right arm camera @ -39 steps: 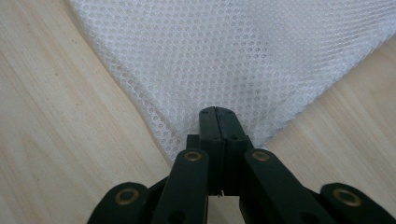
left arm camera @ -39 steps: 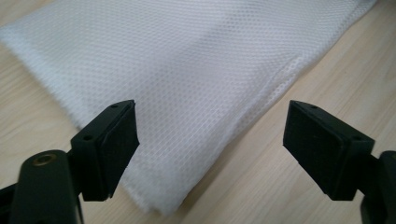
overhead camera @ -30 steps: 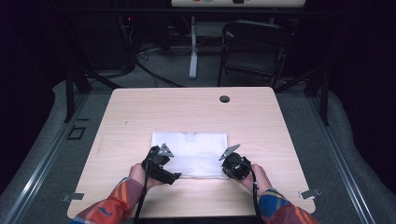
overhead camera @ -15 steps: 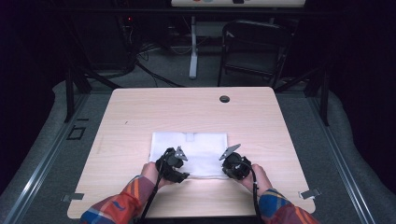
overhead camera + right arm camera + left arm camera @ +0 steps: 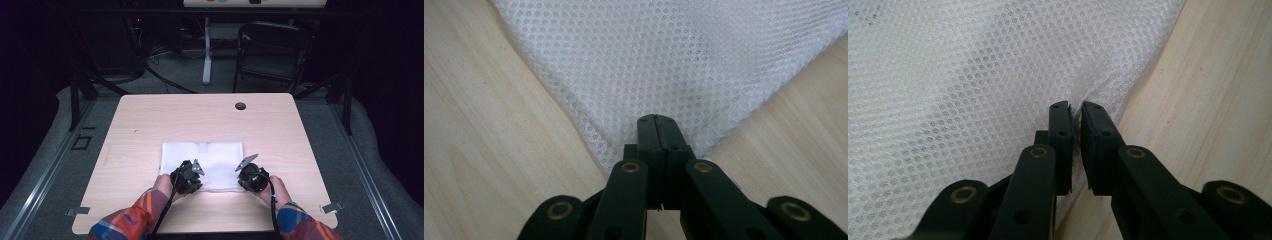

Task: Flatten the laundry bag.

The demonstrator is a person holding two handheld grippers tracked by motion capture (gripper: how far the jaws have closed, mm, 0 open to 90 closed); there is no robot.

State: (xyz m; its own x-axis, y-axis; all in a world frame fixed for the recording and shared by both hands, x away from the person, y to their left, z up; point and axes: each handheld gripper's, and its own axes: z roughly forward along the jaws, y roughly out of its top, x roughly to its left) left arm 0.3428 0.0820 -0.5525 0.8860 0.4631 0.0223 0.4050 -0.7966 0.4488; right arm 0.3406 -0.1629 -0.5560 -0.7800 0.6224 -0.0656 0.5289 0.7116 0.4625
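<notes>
The white mesh cloth (image 5: 202, 159) lies flat on the table (image 5: 150, 120), near the person's edge. Its near edge is pinched by the left gripper (image 5: 1075, 112), whose jaws have just been closing on it, and its near right corner is clamped by the right gripper (image 5: 657, 122). Both sides should be lifted evenly, so the fabric is not slipped out.

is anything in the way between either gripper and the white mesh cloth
Nothing visible. The left gripper, whose jaws have just been closing, pinches the near edge of the white mesh cloth, and the right gripper is shut on its near corner. Only the bare table surrounds the cloth.
</notes>
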